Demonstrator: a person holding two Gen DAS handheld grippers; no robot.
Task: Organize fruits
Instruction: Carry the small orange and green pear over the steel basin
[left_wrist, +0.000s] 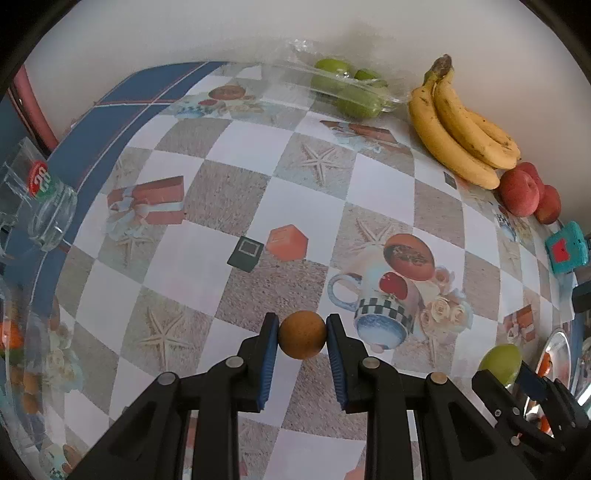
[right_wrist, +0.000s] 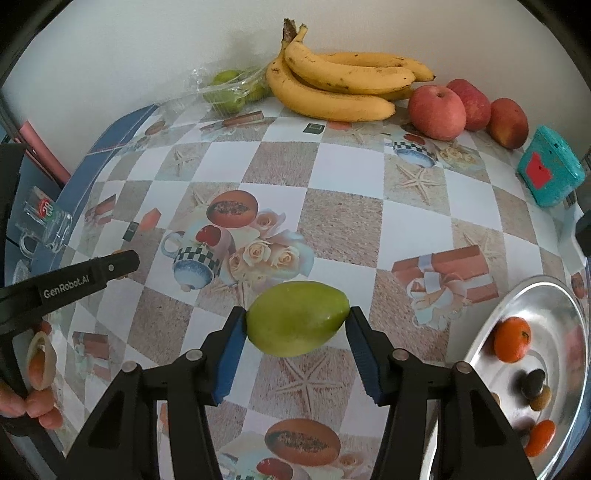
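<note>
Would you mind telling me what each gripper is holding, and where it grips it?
The left gripper clamps a small brown round fruit across its sides; the right gripper holds a green fruit by its two ends.

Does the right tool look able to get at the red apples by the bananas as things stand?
Probably not yet: the right tool is shut on a green fruit. The tablecloth path to the apples looks free.

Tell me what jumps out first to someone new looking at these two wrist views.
Each gripper is clamped on a fruit above the patterned tablecloth: the left gripper on a small round brown fruit, the right gripper on a green fruit. Along the back wall lie a yellow banana bunch and red apples; a metal bowl with small fruits sits at the right edge.
</note>
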